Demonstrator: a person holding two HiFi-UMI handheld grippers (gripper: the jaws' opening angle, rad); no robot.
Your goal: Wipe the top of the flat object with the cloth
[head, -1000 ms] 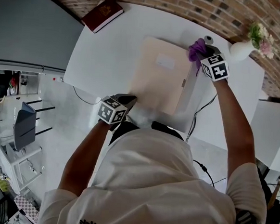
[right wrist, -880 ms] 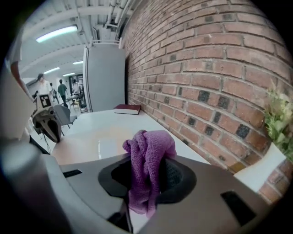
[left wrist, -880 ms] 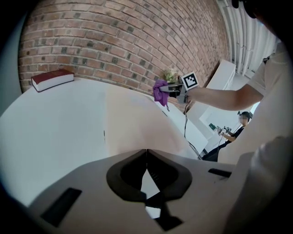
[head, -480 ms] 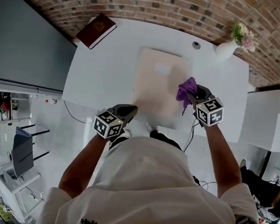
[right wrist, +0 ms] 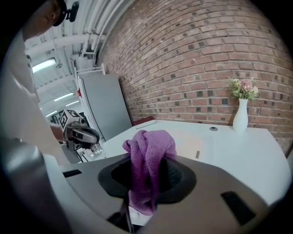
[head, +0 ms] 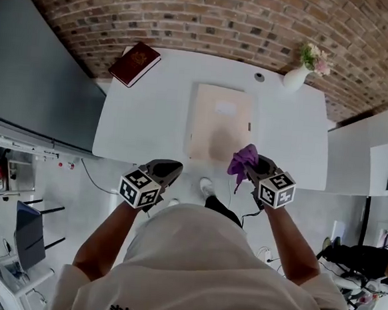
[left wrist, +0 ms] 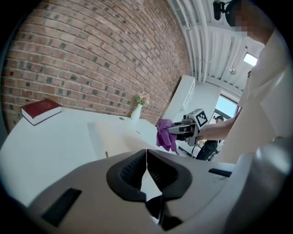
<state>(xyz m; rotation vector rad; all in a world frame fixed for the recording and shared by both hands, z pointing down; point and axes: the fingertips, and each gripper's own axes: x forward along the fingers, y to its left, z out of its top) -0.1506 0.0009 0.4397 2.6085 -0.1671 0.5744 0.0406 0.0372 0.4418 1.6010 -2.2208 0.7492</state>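
"Between the jaws of the right gripper (right wrist: 151, 178), what sits there?"

"A purple cloth (right wrist: 147, 157). The jaws are clamped on it. A bunch of it stands up above them and a tail hangs down below."

"And the left gripper (left wrist: 146, 165)?"

"Its jaws are pressed together with nothing between them."

"Where do the two hang?"

"The head view has both at the near edge of the table (head: 143, 117). The left one is just off that edge, over the floor (head: 112, 178), with its jaws pointing toward the table. The right one is at the near right. The left gripper view shows it held up in the air, with the cloth dangling."

"Is the cloth on the flat object (head: 220, 119)?"

"It looks lifted clear of it, close by that object's near right corner. The object is pale beige and lies flat at the middle of the table. It has a lighter label on its top and a small dark tab at its right edge."

"What else is on the table?"

"A dark red book (head: 136, 63) lies at the far left corner. A white vase (head: 293, 78) with flowers (head: 313, 57) stands at the far right. A small round thing (head: 259, 76) sits between the vase and the flat object, too small to tell what it is."

"And beyond the table?"

"A brick wall (head: 211, 18) runs along its far side."
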